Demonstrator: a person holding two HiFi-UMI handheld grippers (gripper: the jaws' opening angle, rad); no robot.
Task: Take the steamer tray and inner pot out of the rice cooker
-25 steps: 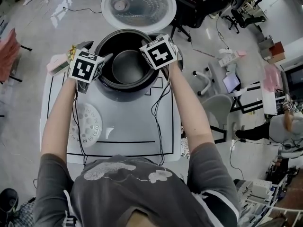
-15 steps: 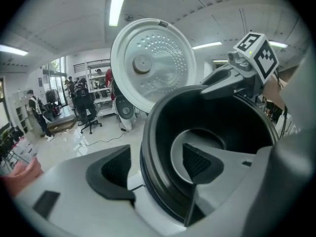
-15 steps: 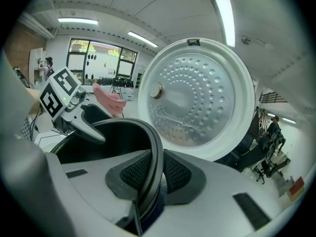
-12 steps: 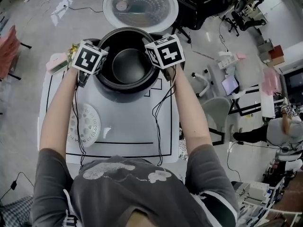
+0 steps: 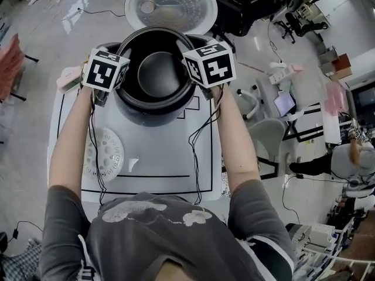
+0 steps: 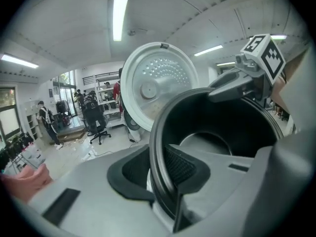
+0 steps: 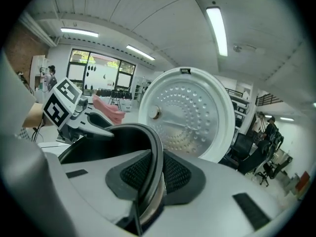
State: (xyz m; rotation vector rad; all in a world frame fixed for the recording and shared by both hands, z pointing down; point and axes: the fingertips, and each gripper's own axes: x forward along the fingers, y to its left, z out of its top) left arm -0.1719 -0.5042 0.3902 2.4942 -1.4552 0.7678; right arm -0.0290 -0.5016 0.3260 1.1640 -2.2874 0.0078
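Black round metal inner pot (image 5: 158, 78) sits in the mouth of the pale rice cooker (image 5: 153, 117). The left gripper (image 6: 165, 174) has just been closing its jaws, which now stand narrow, pads pinching the pot's rim. The right gripper (image 7: 152, 176) is clamped on the opposite rim. Opposed grips probably keep the pot level for lifting. The white perforated steamer tray (image 5: 104, 154) lies on the white table (image 5: 167, 164), already out. No brand is legible, only square markers on the cubes.

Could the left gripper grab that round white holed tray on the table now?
Probably not: the left gripper has just closed its fingers on the rim of the black inner pot. The round white perforated tray itself lies uncovered nearby.
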